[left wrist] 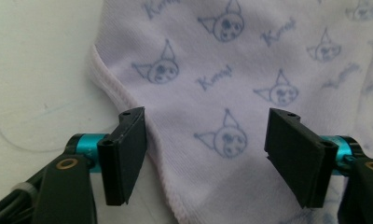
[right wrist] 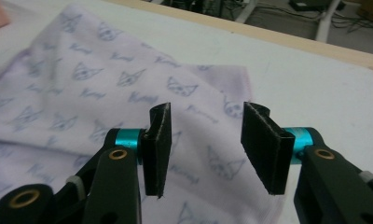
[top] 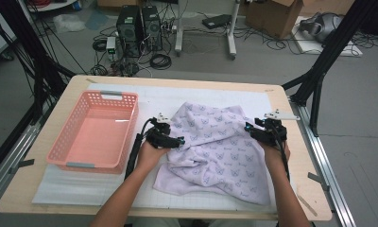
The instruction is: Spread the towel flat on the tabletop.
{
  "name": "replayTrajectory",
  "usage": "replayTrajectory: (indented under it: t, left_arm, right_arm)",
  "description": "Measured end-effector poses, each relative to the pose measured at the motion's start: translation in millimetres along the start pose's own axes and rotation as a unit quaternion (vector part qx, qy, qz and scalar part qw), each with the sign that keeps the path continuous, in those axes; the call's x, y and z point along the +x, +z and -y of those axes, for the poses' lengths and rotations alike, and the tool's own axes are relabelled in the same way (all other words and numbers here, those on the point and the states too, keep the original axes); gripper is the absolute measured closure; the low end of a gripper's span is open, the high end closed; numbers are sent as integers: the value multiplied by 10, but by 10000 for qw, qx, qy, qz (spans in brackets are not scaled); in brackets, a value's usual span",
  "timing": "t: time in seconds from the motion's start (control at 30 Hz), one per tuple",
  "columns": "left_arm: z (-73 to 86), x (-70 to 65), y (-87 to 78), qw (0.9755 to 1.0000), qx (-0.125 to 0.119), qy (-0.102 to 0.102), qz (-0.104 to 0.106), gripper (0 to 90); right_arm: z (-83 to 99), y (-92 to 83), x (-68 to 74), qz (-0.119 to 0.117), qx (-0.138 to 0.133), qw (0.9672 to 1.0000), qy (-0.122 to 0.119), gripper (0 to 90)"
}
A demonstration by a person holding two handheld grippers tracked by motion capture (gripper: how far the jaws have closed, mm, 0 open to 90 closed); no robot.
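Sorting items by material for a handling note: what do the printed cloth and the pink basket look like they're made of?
The cloth looks like soft knit cotton or a similar fabric, matte, pale lilac with a blue cat-face print; it creases and has a stitched hem. The basket looks like moulded plastic, slightly glossy, with slotted walls.

place: lab / robot data-recording room
rig: black frame struts point(top: 329, 52) around table point(top: 281, 142), w/ rails at its sides
floor: grey, loose cables point(top: 159, 60) everywhere
hardware: 2 PC towers point(top: 139, 26) on floor, not in a desk
storage: cardboard box point(top: 277, 16) at back
work surface: white gridded mat point(top: 144, 101) on wood top
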State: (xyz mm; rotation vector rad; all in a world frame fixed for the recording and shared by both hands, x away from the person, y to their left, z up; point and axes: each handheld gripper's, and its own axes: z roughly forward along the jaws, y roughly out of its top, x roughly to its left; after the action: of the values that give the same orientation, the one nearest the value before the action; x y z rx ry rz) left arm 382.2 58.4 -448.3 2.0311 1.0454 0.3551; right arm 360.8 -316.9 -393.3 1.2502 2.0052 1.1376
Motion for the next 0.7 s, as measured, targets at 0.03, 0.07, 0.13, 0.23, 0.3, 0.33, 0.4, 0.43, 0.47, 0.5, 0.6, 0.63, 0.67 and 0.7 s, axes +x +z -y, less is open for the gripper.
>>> replayTrajectory:
  t: [0.03, 0.07, 0.13, 0.23, 0.3, 0.33, 0.4, 0.43, 0.47, 0.5, 0.6, 0.63, 0.67, 0.7]
  left_arm:
    - [14, -29, 2, 9998, -22, 140, -148, 320]
    - [20, -43, -1, 9995, -38, 191, -260, 356]
    - [24, -25, -18, 9994, -117, 163, -275, 484]
    - [16, -12, -22, 9991, -171, 292, -244, 819]
    - [-6, 26, -22, 9981, -277, 257, -485, 853]
    - [-20, 70, -29, 9977, -365, 120, -565, 857]
    - [-52, 158, -44, 9962, -530, -158, -668, 859]
    - [-81, 214, -60, 9945, -643, -287, -771, 861]
    - [-102, 249, -74, 9936, -690, -322, -835, 861]
    - [-115, 285, -96, 9909, -877, -424, -927, 862]
    - [-154, 367, -138, 9871, -1124, -707, -892, 859]
    - [-155, 362, -140, 9873, -1134, -701, -864, 844]
    - [-153, 349, -137, 9887, -1111, -734, -694, 798]
    - [-150, 340, -133, 9896, -1085, -772, -550, 689]
  right_arm:
    - [21, -32, 14, -40, -19, 10000, -9, 516]
    - [53, -73, 31, -89, -40, 9999, -33, 514]
    - [120, -150, 62, -175, -67, 9998, -55, 506]
    - [236, -227, 102, -315, -97, 9994, -88, 501]
    - [320, -249, 123, -350, 12, 9992, -176, 498]
    - [356, -257, 128, -374, 79, 9991, -194, 498]
    - [426, -266, 117, -386, 163, 9990, -181, 488]
    - [449, -266, 108, -407, 189, 9989, -161, 483]
    - [486, -262, 97, -436, 238, 9987, -134, 482]
    - [507, -259, 100, -448, 288, 9985, -95, 480]
    - [574, -211, 109, -471, 471, 9976, -165, 471]
    - [596, -183, 113, -461, 538, 9973, -213, 469]
    - [607, -168, 117, -451, 587, 9970, -230, 465]
    - [623, -146, 124, -430, 680, 9964, -265, 461]
